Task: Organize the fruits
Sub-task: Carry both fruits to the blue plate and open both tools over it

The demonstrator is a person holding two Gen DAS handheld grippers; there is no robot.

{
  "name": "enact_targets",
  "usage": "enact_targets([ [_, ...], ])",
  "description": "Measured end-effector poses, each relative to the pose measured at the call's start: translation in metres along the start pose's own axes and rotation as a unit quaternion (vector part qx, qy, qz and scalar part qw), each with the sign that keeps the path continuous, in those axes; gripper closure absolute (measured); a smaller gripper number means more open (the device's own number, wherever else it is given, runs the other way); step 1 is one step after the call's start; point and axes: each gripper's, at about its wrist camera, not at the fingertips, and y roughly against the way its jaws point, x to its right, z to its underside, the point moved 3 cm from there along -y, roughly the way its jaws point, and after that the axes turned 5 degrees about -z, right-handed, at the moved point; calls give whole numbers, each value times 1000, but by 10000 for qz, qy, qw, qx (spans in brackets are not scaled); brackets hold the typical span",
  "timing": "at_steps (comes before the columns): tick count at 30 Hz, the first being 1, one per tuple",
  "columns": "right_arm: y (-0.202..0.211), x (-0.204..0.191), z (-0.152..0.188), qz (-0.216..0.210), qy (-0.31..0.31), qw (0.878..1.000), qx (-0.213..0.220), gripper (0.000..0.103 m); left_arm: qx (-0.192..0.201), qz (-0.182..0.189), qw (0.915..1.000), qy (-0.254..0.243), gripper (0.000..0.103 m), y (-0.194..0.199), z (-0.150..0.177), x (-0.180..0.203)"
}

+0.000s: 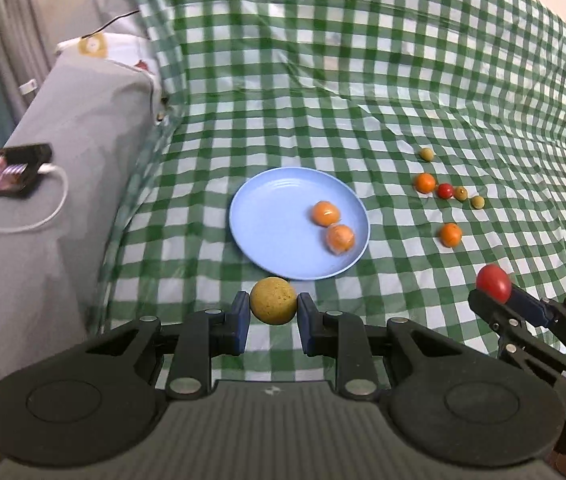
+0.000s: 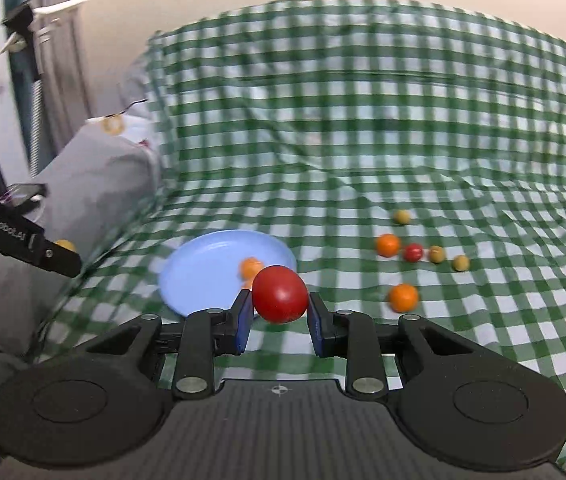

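Left wrist view: left gripper (image 1: 273, 307) clamps yellow fruit (image 1: 273, 300); right gripper (image 2: 280, 307) clamps red tomato (image 2: 280, 294).

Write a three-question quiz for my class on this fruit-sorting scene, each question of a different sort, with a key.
1. True or false: the blue plate holds three orange fruits.
2. Which fruit is the right gripper shut on? A) red fruit B) orange fruit C) green fruit
3. Fill in: the left gripper is shut on a ____ round fruit.

Key: 1 false, it holds two; 2 A; 3 yellow.
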Motion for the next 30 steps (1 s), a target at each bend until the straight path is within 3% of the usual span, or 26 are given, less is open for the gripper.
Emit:
enact_targets([
  [13, 9, -52, 0, -378, 421, 9983, -149, 72, 10, -49, 9996, 265, 75, 6, 15, -33],
  [30, -31, -55, -2, -373, 602, 9971, -287, 72, -284, -113, 9991, 286, 75, -42, -3, -35],
])
